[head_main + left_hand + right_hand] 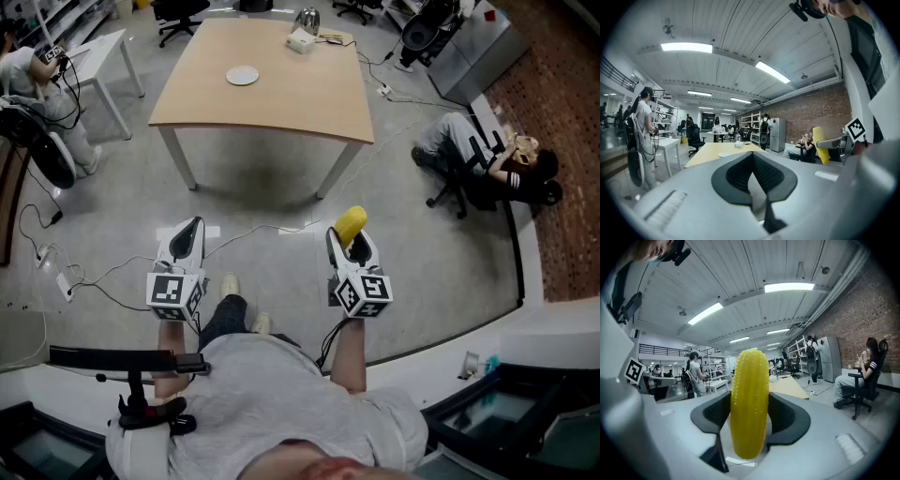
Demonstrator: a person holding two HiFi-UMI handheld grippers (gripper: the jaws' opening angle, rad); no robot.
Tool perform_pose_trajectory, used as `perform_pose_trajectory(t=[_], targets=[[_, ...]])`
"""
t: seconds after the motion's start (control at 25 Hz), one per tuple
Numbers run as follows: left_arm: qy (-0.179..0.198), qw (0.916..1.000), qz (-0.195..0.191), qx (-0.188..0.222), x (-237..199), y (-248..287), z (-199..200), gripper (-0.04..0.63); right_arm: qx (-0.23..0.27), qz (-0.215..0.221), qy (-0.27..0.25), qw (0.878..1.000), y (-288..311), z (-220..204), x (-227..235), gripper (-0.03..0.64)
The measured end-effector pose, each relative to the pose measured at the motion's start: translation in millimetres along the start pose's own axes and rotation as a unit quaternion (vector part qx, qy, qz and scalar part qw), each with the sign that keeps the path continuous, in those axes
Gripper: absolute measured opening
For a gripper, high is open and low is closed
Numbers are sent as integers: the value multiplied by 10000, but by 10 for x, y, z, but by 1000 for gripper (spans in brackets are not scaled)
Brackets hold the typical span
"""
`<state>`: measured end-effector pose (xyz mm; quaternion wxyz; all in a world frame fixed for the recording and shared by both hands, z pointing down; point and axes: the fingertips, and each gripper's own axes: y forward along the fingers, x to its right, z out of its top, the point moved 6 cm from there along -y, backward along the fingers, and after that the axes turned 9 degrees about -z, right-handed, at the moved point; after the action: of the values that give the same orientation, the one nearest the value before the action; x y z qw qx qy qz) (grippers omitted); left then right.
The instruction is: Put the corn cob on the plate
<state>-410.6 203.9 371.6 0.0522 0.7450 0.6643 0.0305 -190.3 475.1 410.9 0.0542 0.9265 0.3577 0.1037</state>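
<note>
Right gripper (pixel 348 244), behind its square marker (pixel 364 292), pinches the corn cob (pixel 351 223); left gripper (pixel 191 228) is pressed together.

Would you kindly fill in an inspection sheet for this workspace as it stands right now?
Surface: wooden table, across the floor from the person, mostly bare.
Job's things: corn cob held in the right gripper; plate on the table, nothing seen on it.
Clutter: white box and metal vessel near the table's far edge.
Grippers: right gripper shut on the corn cob; left gripper shut, nothing between its jaws.
Cables: loose cables trail over the floor; power strip at the left.
Surroundings: seated person on the right; standing person beside a white side table on the left.
</note>
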Motion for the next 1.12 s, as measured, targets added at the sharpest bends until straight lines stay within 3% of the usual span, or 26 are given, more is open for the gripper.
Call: perform_pose_trajectory(t=[0.52, 0.84, 1.12], targets=[[38, 9998, -187, 6, 156, 194, 95, 20, 103, 167, -53, 9998, -32, 185, 72, 252], [86, 9993, -364, -13, 178, 851, 39, 20, 133, 141, -59, 9998, 332, 215, 451, 252], [69, 9986, -533, 5, -80, 1599, 147, 20, 172, 31, -91, 9998, 897, 455, 679, 251]])
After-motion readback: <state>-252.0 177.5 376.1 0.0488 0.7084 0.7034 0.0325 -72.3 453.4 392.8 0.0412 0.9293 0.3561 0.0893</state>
